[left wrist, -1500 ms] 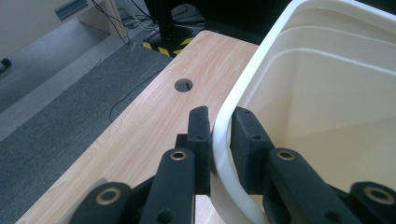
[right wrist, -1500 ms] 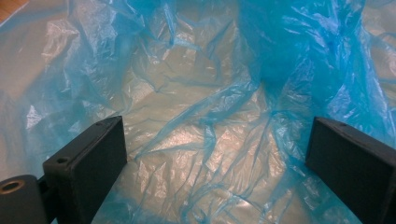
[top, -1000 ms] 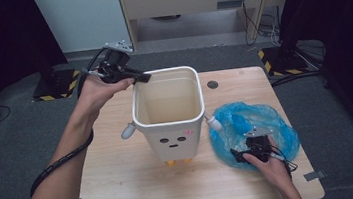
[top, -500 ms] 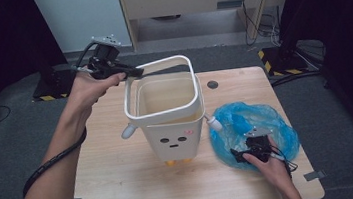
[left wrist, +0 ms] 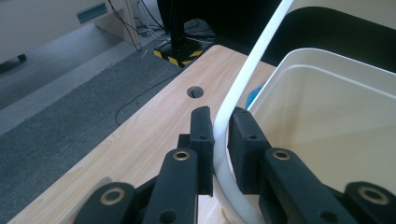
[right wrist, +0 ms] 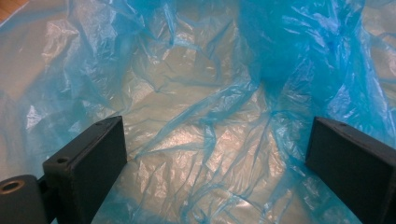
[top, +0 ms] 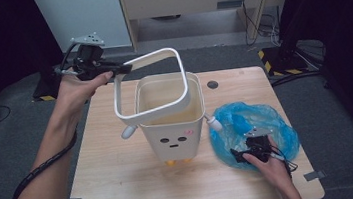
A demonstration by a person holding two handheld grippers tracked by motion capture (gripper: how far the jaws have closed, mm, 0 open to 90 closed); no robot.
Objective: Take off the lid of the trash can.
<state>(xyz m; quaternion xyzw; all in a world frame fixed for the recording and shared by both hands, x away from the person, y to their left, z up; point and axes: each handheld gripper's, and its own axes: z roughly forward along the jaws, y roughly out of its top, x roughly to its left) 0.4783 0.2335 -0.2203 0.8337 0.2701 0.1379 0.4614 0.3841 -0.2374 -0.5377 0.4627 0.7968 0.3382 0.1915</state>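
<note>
- White plastic ring [top: 150,85], seen in the high view, hangs tilted over the bin [top: 171,117] at the counter's [top: 114,187] middle, its left rim pinched by the left hand-held gripper [top: 119,68]. The right hand-held gripper [top: 245,153] rests on the blue bag [top: 252,123] near the counter's right edge.
- Left gripper view: black jaws are clamped on the ring [left wrist: 243,79], thin rim between the pads, bin [left wrist: 327,116] wall just beside. The step looks like lifting the ring clear; best raise it level and straight up so its far side does not snag the bin.
- Right gripper view: jaws stand wide apart over crumpled bag [right wrist: 210,93] film, gripping nothing; a fold should sit between the pads before closing.
</note>
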